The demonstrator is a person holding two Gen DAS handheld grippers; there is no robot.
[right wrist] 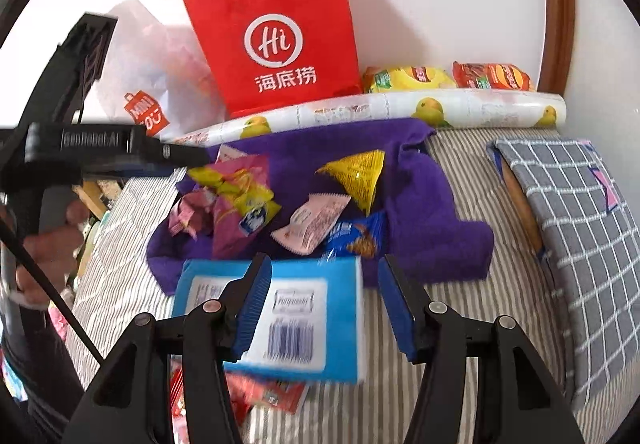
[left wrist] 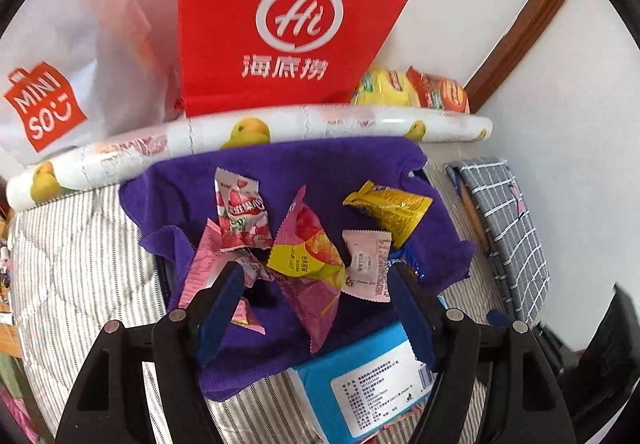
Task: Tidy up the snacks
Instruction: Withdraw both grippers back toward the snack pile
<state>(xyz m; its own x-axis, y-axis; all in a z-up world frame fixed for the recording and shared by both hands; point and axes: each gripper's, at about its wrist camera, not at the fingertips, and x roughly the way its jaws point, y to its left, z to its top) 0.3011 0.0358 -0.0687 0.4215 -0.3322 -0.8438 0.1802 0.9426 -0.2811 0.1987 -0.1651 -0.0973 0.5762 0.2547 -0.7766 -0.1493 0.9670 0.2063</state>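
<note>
Several small snack packets lie heaped on a purple cloth (left wrist: 280, 163): a strawberry-print one (left wrist: 240, 211), a pink and yellow one (left wrist: 308, 256), a yellow one (left wrist: 396, 207), a pale pink one (left wrist: 368, 260) and a blue one (right wrist: 356, 236). My left gripper (left wrist: 312, 274) hovers open just above the heap, its pads touching nothing. A blue box (right wrist: 280, 308) lies at the cloth's near edge. My right gripper (right wrist: 322, 268) hangs open over that box, with its left finger in front of the lid. A hand (right wrist: 52, 236) holds the left tool at the left edge.
A red paper bag (left wrist: 288, 23) and a white shopping bag (left wrist: 60, 63) stand against the wall behind a fruit-print roll (left wrist: 240, 131). Yellow (right wrist: 408, 79) and red (right wrist: 496, 75) snack bags lie beside them. A grey checked cushion (right wrist: 580, 224) sits right on the striped bedding (left wrist: 80, 244). Red packets (right wrist: 272, 392) peek from under the box.
</note>
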